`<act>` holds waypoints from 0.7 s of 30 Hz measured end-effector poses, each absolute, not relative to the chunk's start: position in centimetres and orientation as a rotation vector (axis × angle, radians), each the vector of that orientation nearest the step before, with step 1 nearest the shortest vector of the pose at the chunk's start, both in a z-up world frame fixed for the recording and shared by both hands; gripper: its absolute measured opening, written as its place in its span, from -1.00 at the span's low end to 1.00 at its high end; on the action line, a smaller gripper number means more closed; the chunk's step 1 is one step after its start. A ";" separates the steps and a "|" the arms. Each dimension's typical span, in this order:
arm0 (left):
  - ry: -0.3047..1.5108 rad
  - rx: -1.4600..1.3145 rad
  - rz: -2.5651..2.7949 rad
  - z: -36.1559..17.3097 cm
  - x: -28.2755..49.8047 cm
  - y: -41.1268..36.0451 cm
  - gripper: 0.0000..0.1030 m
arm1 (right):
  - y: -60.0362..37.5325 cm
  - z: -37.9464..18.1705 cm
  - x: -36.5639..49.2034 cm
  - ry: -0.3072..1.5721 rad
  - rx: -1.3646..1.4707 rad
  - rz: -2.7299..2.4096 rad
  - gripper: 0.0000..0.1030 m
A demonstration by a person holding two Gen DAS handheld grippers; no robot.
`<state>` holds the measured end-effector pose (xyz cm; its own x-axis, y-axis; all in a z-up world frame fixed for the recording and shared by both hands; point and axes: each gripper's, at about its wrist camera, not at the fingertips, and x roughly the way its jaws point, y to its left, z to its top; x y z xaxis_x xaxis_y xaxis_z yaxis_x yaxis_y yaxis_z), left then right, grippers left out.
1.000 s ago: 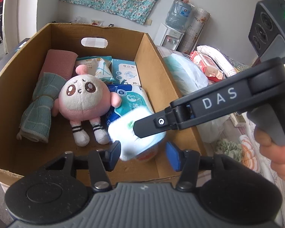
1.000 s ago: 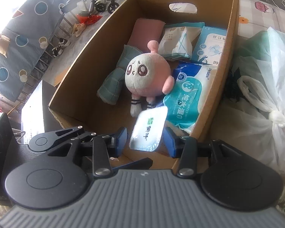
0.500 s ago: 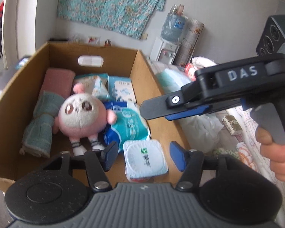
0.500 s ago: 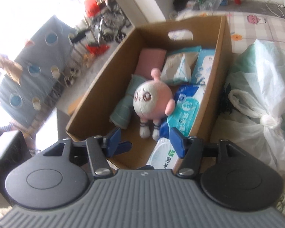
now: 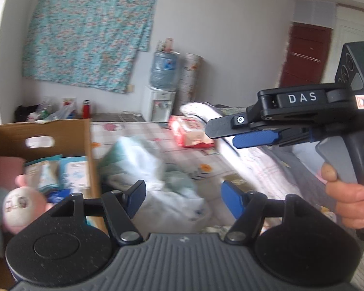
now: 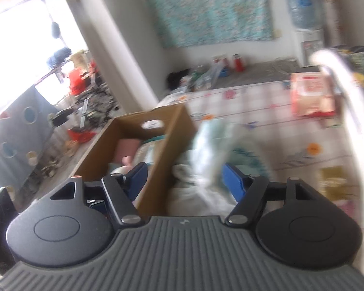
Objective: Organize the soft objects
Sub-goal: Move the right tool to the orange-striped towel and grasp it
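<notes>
The cardboard box (image 5: 88, 145) stands at the left, holding a pink plush toy (image 5: 19, 206), wipes packs (image 5: 72, 174) and a pink towel (image 5: 7, 172). My left gripper (image 5: 183, 198) hovers to the right of the box over a white plastic bag (image 5: 143, 169); its jaws are opening with nothing between them. My right gripper (image 5: 220, 135) shows side-on at the upper right, a hand (image 5: 347, 203) on its handle. In the right wrist view the right gripper (image 6: 184, 181) is above the box wall (image 6: 174, 140) and the bag (image 6: 206, 145), its jaws opening and empty.
A red-and-white pack (image 5: 191, 133) lies on the checked bed sheet (image 5: 133, 131) beyond the bag, also visible as the red pack (image 6: 310, 94). A water dispenser (image 5: 162, 89) and a floral cloth (image 5: 85, 36) are at the back wall. Clutter (image 6: 80, 92) sits left of the box.
Both grippers let go of the white tissue pack, which dropped into the box's front. Both then rose and swung right, away from the box toward the bag and bed, with jaws wider.
</notes>
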<state>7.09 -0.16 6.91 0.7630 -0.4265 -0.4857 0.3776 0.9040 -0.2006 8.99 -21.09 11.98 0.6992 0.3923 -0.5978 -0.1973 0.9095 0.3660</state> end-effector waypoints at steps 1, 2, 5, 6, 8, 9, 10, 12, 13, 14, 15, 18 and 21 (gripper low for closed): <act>0.556 -0.085 -0.462 6.7 7.2 -1.4 0.36 | -22.4 11.8 8.5 0.728 0.287 0.302 0.33; 0.565 -0.077 -0.487 6.4 7.2 -2.6 0.35 | -23.6 11.5 7.9 0.732 0.292 0.273 0.33; 0.592 -0.055 -0.567 5.2 7.1 -6.1 0.35 | -27.4 9.4 6.2 0.768 0.318 0.181 0.33; 0.605 -0.050 -0.592 4.4 7.1 -7.2 0.34 | -28.5 8.5 5.6 0.785 0.330 0.154 0.33; 0.638 -0.049 -0.633 2.8 7.3 -9.1 0.30 | -30.3 6.6 4.8 0.826 0.358 0.112 0.33; 0.660 -0.049 -0.649 1.8 7.3 -9.9 0.21 | -31.0 5.2 4.2 0.852 0.374 0.095 0.33; 0.681 -0.049 -0.660 0.9 7.4 -10.6 0.18 | -31.4 4.1 3.9 0.877 0.386 0.083 0.33; 0.726 -0.043 -0.668 -1.0 7.6 -11.9 0.05 | -32.2 1.8 3.6 0.928 0.414 0.062 0.30; 0.751 -0.043 -0.674 -1.9 7.9 -12.3 0.02 | -32.4 0.8 3.5 0.950 0.429 0.053 0.29; 0.780 -0.041 -0.679 -2.7 8.1 -12.8 -0.02 | -32.8 -0.2 3.4 0.969 0.444 0.047 0.26; 0.800 -0.040 -0.682 -3.4 8.3 -13.1 -0.06 | -32.9 -1.1 3.4 0.989 0.458 0.040 0.20; 0.849 -0.041 -0.687 -5.0 8.7 -13.7 -0.08 | -33.5 -3.4 3.8 1.029 0.500 0.028 0.08; 0.873 -0.061 -0.712 -5.7 8.8 -14.3 -0.04 | -33.8 -4.6 4.3 1.048 0.540 0.025 0.00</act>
